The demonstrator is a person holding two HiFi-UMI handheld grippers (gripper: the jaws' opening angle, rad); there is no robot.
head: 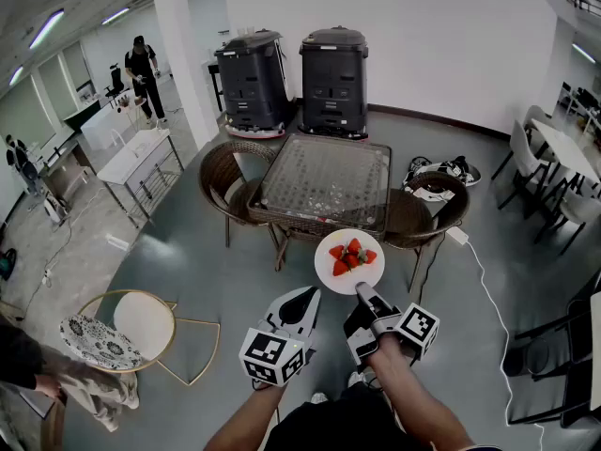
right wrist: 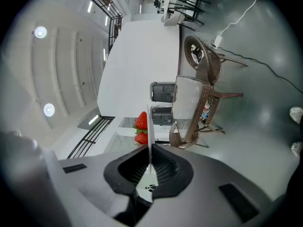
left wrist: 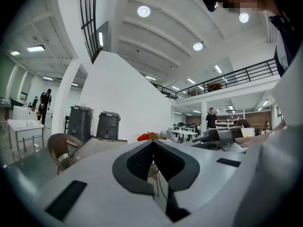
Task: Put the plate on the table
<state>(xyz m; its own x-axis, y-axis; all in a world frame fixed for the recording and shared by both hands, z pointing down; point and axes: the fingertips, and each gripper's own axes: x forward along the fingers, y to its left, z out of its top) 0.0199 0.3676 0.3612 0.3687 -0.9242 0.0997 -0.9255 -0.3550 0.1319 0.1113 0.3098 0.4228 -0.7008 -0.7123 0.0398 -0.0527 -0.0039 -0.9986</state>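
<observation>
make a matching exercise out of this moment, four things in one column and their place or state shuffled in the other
Things
1. plate
2. strawberries
3. left gripper
4. glass-topped table

Place or state
A. lying on the plate
B. jaws together, holding nothing
C. clamped at its rim by the right gripper, not set down
D. standing between wicker chairs, beyond the plate

Pairs: 1-C, 2-A, 3-B, 4-D
</observation>
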